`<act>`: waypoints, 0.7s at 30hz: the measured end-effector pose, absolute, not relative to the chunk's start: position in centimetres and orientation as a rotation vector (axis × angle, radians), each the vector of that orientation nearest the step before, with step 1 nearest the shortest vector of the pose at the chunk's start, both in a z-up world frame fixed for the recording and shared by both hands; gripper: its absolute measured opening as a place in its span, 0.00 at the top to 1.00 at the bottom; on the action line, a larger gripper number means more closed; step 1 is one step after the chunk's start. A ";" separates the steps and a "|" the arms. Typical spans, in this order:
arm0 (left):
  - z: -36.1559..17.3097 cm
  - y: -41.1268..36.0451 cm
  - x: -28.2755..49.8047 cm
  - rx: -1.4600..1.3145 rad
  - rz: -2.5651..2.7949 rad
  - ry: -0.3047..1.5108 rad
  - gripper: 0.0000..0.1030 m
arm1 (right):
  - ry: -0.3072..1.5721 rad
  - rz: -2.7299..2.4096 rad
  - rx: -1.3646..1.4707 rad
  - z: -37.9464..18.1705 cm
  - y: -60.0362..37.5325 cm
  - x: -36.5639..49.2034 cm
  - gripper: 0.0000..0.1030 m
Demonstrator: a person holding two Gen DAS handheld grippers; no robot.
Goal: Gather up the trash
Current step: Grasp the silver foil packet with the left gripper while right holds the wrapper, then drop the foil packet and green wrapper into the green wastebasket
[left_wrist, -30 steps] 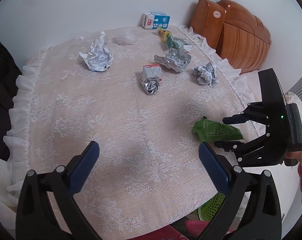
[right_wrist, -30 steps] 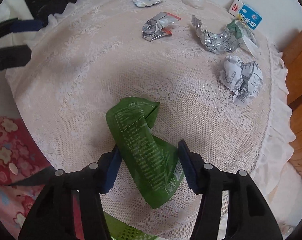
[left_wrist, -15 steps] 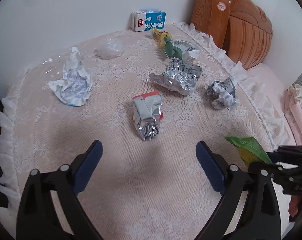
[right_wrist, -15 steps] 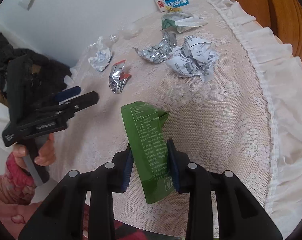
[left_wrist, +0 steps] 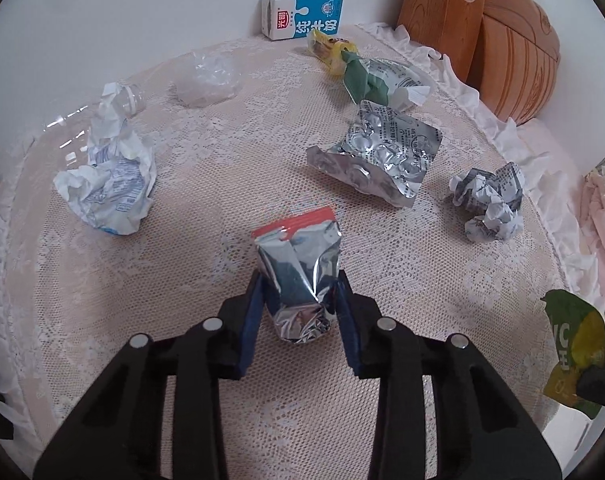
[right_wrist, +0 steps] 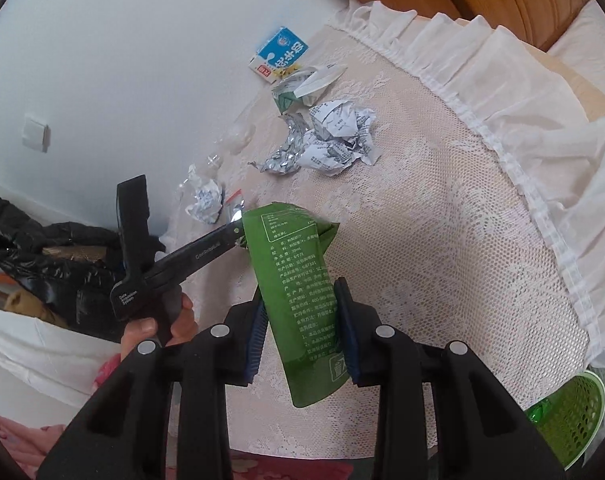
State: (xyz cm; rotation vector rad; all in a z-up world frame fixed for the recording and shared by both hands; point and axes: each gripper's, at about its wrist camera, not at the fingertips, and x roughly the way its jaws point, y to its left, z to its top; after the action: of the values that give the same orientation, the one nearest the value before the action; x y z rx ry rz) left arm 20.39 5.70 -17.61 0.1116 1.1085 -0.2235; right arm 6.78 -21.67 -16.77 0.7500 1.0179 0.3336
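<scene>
My left gripper (left_wrist: pixel 298 296) is shut on a crumpled silver foil packet with a red strip (left_wrist: pixel 298 272), which lies on the lace-covered round table (left_wrist: pixel 222 184). My right gripper (right_wrist: pixel 302 312) is shut on a green pouch (right_wrist: pixel 298 280) and holds it above the table's near edge; the pouch also shows at the right edge of the left wrist view (left_wrist: pixel 576 344). The left gripper's body shows in the right wrist view (right_wrist: pixel 174 264), reaching over the table.
A silver blister pack (left_wrist: pixel 382 156), crumpled papers (left_wrist: pixel 488 200) (left_wrist: pixel 110 176), a clear bottle (left_wrist: pixel 118 100), clear plastic (left_wrist: pixel 210 76), a green-white wrapper (left_wrist: pixel 378 80), a yellow wrapper (left_wrist: pixel 330 50) and a milk carton (left_wrist: pixel 302 20) lie on the table. A green basket (right_wrist: pixel 570 416) stands below the table's edge. A wooden headboard (left_wrist: pixel 502 40) stands behind.
My left gripper moved forward and closed on the silver foil packet. My right gripper lifted and swung with the green pouch held in it.
</scene>
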 end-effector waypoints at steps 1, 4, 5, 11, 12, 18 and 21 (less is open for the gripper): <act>-17.3 5.6 20.1 0.115 -0.223 1.101 0.68 | 1.015 0.326 0.757 -16.7 -22.1 6.3 0.68; -15.5 5.1 17.8 0.126 -0.237 1.063 0.68 | 1.007 0.304 0.747 -16.5 -22.3 5.7 0.68; -15.0 4.9 16.9 0.127 -0.241 1.055 0.68 | 1.003 0.300 0.740 -16.4 -22.3 5.5 0.68; -12.0 2.6 10.5 0.079 -0.341 1.052 0.68 | 0.961 0.280 0.648 -14.0 -22.3 2.7 0.68; -11.7 2.1 9.5 0.077 -0.367 1.051 0.68 | 0.954 0.276 0.629 -13.5 -22.3 2.1 0.68; -10.3 -0.9 3.8 0.067 -0.513 1.053 0.68 | 0.923 0.224 0.507 -11.4 -22.2 -2.4 0.68; -10.4 -2.9 1.6 0.089 -0.583 1.056 0.68 | 0.916 0.159 0.479 -11.3 -23.0 -5.3 0.68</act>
State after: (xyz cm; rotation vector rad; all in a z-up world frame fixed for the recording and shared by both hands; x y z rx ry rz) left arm 1.56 -2.93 -10.43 0.0894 1.0560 -0.5833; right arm -5.34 -23.01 -11.33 0.4791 0.9159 0.1591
